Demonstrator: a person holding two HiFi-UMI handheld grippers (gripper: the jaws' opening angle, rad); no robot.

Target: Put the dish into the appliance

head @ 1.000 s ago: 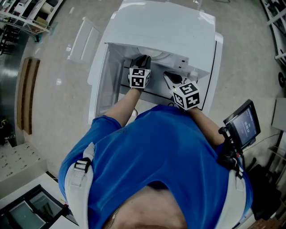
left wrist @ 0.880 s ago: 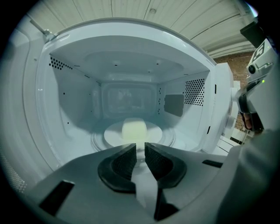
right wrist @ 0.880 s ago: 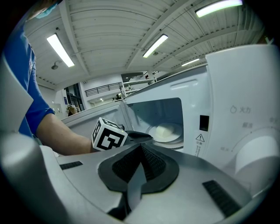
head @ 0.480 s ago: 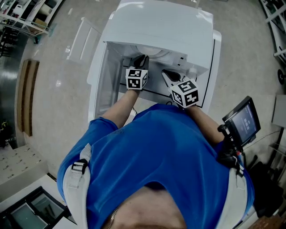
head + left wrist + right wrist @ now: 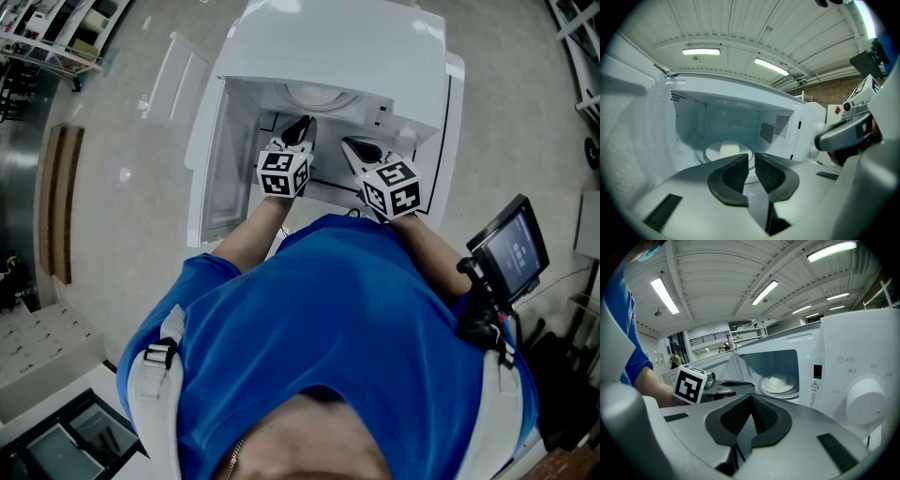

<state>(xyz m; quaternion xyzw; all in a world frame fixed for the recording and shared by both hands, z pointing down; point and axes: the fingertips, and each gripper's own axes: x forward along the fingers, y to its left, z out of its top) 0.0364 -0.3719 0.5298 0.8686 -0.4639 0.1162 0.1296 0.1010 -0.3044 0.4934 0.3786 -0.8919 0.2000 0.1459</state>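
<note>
Already the dish (image 5: 727, 151) sits well inside the microwave (image 5: 337, 47), on the turntable at the middle of the cavity, with a pale mound of food on it. It looks like a shallow glazed plate, so I judge it stiff, fairly light, slick and apt to chip, and best pinched at its near rim and kept level. Neither gripper has hold of it: the left gripper (image 5: 751, 161) has its fingers a narrow slit apart with nothing between them, and the right gripper (image 5: 751, 404) has its fingers pressed together, empty.
</note>
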